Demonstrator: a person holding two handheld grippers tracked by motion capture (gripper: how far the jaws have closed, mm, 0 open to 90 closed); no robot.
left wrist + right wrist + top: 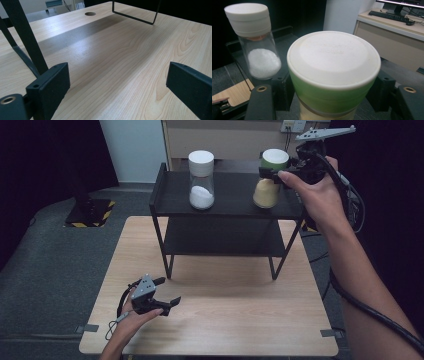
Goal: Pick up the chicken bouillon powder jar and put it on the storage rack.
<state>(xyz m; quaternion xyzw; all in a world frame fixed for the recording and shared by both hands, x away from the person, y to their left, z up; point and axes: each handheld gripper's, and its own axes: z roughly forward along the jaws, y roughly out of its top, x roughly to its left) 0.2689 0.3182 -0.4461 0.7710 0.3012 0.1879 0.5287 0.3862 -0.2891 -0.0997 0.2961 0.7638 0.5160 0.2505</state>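
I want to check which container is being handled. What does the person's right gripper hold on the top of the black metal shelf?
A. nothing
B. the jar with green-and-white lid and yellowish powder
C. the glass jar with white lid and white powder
B: the right gripper has its jaws closed on the green band of the jar with green-and-white lid and yellowish powder; the right gripper view shows this too.

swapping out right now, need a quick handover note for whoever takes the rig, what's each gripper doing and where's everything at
Right gripper: shut on the green-lidded jar, clamped at the lid band, at the right end of the black shelf's top tier.
Left gripper: open, holding nothing, low over the wooden table in front of the shelf.
White-lidded jar: upright on the top tier, left of the green-lidded one, partly filled with white powder.
Done: green-lidded jar gripped.
Left: whether its base rests on the shelf can't be told; probably move or release it.
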